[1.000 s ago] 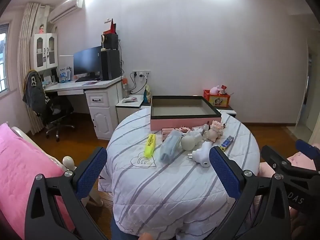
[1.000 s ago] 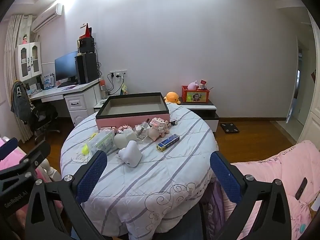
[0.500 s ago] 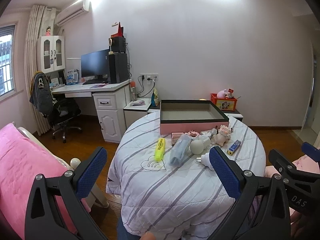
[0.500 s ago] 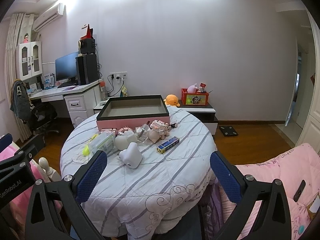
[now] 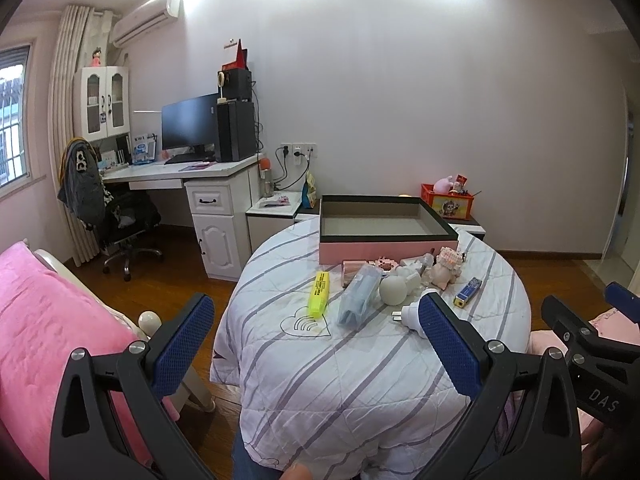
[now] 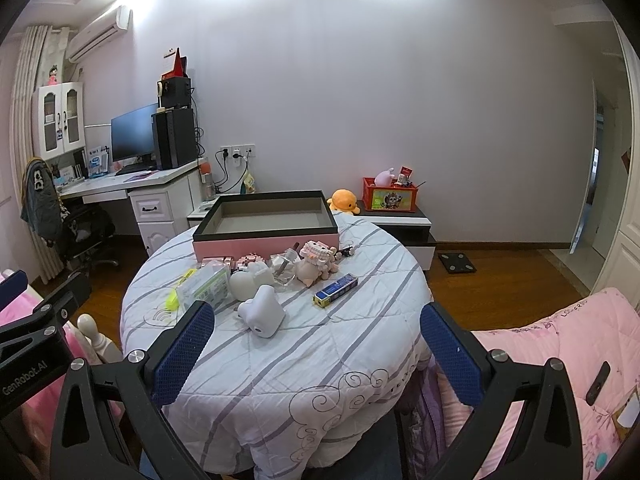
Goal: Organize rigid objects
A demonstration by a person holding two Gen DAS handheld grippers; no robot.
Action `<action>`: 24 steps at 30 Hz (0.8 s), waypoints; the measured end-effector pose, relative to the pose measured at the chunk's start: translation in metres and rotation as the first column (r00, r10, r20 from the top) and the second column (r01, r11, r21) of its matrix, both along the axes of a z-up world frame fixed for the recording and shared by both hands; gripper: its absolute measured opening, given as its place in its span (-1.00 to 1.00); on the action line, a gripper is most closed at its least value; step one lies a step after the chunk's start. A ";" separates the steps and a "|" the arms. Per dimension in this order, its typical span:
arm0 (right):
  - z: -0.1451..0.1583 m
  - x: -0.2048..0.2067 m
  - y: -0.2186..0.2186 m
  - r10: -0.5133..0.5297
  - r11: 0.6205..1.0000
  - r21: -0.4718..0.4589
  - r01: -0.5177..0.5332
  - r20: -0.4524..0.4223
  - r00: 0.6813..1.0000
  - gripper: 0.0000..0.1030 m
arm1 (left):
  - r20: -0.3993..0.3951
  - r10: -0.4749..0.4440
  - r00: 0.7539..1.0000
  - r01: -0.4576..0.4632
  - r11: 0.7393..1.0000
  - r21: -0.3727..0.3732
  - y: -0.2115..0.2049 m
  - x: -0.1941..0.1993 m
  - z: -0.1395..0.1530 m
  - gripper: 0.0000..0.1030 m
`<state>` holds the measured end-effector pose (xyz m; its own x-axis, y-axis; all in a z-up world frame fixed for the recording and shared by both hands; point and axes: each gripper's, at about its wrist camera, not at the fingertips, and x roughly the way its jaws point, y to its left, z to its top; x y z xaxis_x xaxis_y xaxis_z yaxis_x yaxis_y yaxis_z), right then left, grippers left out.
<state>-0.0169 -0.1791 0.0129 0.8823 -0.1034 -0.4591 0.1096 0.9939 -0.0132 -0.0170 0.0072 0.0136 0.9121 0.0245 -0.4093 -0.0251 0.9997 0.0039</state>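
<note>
A pink open box (image 5: 384, 232) (image 6: 268, 224) with a dark rim stands at the far side of a round table (image 5: 360, 360) (image 6: 320, 344) with a striped cloth. In front of it lie a yellow highlighter (image 5: 319, 294), a clear pencil case (image 5: 358, 298) (image 6: 202, 288), a white ball (image 5: 391, 290), a white plug adapter (image 6: 262, 312), a pink block figure (image 6: 316, 260) and a blue box (image 5: 467, 291) (image 6: 335, 288). My left gripper (image 5: 316, 346) and right gripper (image 6: 316, 350) are open and empty, held short of the table's near edge.
A white desk (image 5: 188, 176) with monitor and office chair (image 5: 120, 216) stands at the left. A low cabinet with a red crate (image 6: 390, 196) is behind the table. Pink bedding (image 5: 48, 328) (image 6: 560, 360) lies on both sides. Wooden floor surrounds the table.
Both grippers have risen and tilted a little, so the table sits lower in both views. The left view has swung left to right. Nothing on the table moved.
</note>
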 end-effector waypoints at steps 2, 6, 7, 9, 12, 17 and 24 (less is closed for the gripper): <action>0.000 0.000 0.000 0.000 1.000 0.000 0.000 0.001 1.000 1.00 | 0.000 0.002 1.000 -0.002 1.000 0.001 0.000 0.000 0.000 1.00; 0.000 0.000 0.000 0.001 1.000 -0.002 -0.001 0.000 1.000 1.00 | 0.001 0.001 1.000 -0.001 1.000 -0.001 0.000 0.000 0.000 1.00; 0.000 0.000 -0.001 0.002 1.000 -0.003 -0.002 0.000 1.000 1.00 | 0.000 0.001 1.000 -0.001 1.000 -0.001 0.000 0.000 0.000 1.00; 0.000 0.000 -0.001 0.002 1.000 -0.002 -0.002 0.000 1.000 1.00 | -0.001 0.001 1.000 -0.001 1.000 -0.001 -0.001 0.001 0.000 1.00; 0.000 0.000 -0.001 0.003 1.000 -0.001 -0.003 0.000 1.000 1.00 | -0.001 0.000 1.000 0.000 1.000 0.000 -0.001 0.001 0.000 1.00; 0.000 0.000 0.000 0.004 1.000 -0.002 -0.004 0.000 1.000 1.00 | -0.003 0.001 1.000 -0.001 1.000 -0.001 -0.001 0.001 -0.002 1.00; 0.000 0.000 0.000 0.005 1.000 -0.003 -0.005 -0.004 1.000 1.00 | -0.005 0.000 1.000 0.000 1.000 -0.002 -0.001 0.002 -0.003 1.00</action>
<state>-0.0172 -0.1790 0.0124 0.8809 -0.1004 -0.4626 0.1045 0.9944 -0.0167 -0.0149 0.0058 0.0108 0.9102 0.0239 -0.4135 -0.0254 0.9997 0.0021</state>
